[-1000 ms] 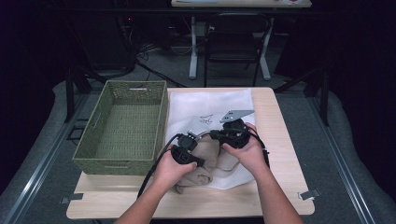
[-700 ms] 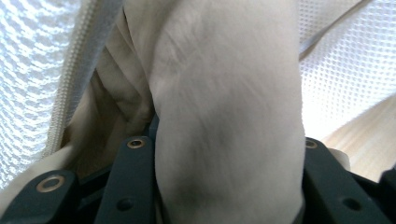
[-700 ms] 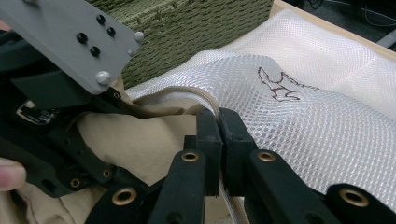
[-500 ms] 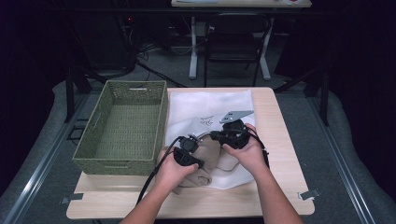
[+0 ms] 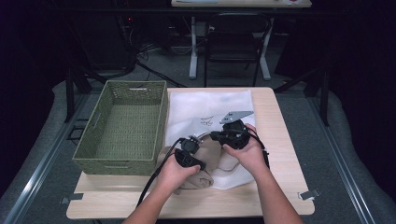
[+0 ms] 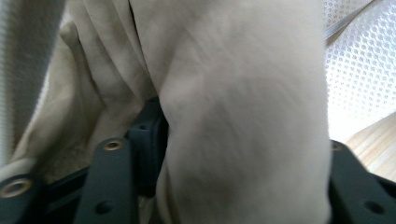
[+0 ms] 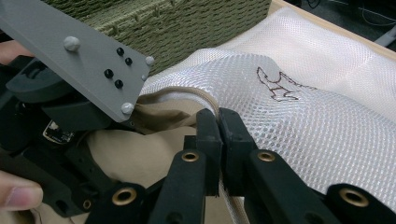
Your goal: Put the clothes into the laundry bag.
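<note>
Beige garment [image 5: 201,161] sat half inside a white mesh bag [image 5: 210,112]; right tongs [image 7: 218,122] pinched the bag's rim, while left tongs [image 6: 224,186], just opening, loosely straddled fabric that might slide back out.

We see a light wooden table [image 5: 280,186] on a grey floor [image 5: 350,154]. On its left part stands a green woven basket [image 5: 122,126]. Just beside it, a white mesh bag [image 5: 210,109] lies spread over the middle, and a beige cloth [image 5: 196,179] lies on the near part, overlapping the bag's near edge.
</note>
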The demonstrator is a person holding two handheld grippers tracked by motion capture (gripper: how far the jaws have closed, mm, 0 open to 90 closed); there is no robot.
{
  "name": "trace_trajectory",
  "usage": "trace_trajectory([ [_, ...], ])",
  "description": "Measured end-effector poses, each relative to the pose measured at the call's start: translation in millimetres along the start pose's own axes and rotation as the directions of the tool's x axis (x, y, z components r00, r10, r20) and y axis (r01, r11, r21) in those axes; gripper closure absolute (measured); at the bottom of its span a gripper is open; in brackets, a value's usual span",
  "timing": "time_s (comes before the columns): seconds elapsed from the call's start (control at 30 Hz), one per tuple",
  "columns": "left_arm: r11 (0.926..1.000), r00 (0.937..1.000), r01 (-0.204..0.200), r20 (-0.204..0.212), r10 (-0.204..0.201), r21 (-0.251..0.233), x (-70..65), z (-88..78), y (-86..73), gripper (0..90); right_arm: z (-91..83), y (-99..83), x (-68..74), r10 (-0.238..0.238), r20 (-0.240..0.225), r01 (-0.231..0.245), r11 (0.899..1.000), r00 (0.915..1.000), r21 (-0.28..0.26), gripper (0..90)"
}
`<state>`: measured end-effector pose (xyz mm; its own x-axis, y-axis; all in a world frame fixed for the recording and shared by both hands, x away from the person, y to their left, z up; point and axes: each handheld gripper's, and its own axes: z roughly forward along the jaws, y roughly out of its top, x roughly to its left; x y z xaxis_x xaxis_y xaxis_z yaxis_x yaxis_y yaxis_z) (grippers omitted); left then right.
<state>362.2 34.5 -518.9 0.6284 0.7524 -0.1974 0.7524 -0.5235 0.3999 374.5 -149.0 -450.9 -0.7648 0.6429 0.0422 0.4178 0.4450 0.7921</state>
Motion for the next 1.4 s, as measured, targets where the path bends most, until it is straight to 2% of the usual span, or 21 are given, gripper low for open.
trace_trajectory([
  [0.2,1.0000,1.0000,-0.008,0.002,0.008,0.005,0.0,-1.8,0.6,36.4,0.3,-0.6,-1.0,0.002,0.003,-0.002,1.000,1.0000,0.001,87.7],
  [0.27,1.0000,1.0000,-0.001,0.007,0.001,-0.003,-1.4,-3.6,0.2,35.9,0.5,-0.8,-1.2,0.002,0.004,-0.002,1.000,1.0000,0.001,87.7],
  [0.33,0.9999,0.9998,-0.013,0.013,0.013,-0.009,-0.6,-6.8,0.4,35.4,0.6,-0.9,-1.2,0.002,0.005,-0.002,1.000,1.0000,0.002,87.7],
  [0.37,0.9998,0.9998,-0.001,0.018,0.001,-0.018,-0.9,-8.4,0.0,34.9,0.6,-0.9,-1.3,0.002,0.005,-0.002,1.000,1.0000,0.002,87.7],
  [0.5,0.9990,0.9993,0.012,0.037,-0.010,-0.042,-0.5,-18.2,-1.0,32.5,0.5,-1.0,-1.4,0.004,0.005,-0.004,1.000,1.0000,0.002,87.7],
  [0.63,0.9979,0.9989,0.003,0.047,0.000,-0.064,-3.8,-29.6,-4.1,32.2,0.3,-1.0,-1.7,0.003,0.006,-0.003,1.000,1.0000,0.001,87.7],
  [0.77,0.9959,0.9992,-0.010,0.039,0.013,-0.090,-7.5,-42.7,-9.3,32.2,-0.1,-1.1,-2.1,0.003,0.007,-0.003,1.000,1.0000,-0.001,87.7],
  [0.8,0.9948,0.9991,-0.023,0.032,0.026,-0.099,-8.2,-47.7,-11.5,32.2,-0.2,-1.1,-2.0,0.006,0.007,-0.006,1.000,1.0000,-0.001,87.7],
  [0.9,0.9930,0.9991,-0.021,0.035,0.025,-0.116,-9.1,-59.6,-17.5,32.2,-0.4,-1.1,-2.0,0.006,0.007,-0.006,1.000,1.0000,-0.001,87.7],
  [1.07,0.9885,0.9985,-0.051,0.014,0.054,-0.142,-7.7,-78.3,-30.1,32.3,-0.5,-1.1,-1.6,0.005,0.009,-0.005,1.000,0.9999,-0.003,87.7],
  [1.1,0.9881,0.9988,-0.047,0.010,0.049,-0.147,-8.2,-81.5,-34.4,32.3,-0.4,-1.1,-1.8,0.003,0.009,-0.003,1.000,1.0000,-0.003,87.7],
  [1.23,0.9891,0.9980,-0.057,0.020,0.060,-0.136,-6.4,-88.7,-49.5,34.8,-0.6,-1.0,-1.6,0.004,0.009,-0.004,1.000,1.0000,-0.004,87.7],
  [1.4,0.9908,0.9980,-0.053,0.029,0.057,-0.125,-5.6,-90.5,-66.8,35.6,-0.9,-0.9,-1.1,0.002,0.008,-0.002,1.000,1.0000,-0.004,87.7],
])
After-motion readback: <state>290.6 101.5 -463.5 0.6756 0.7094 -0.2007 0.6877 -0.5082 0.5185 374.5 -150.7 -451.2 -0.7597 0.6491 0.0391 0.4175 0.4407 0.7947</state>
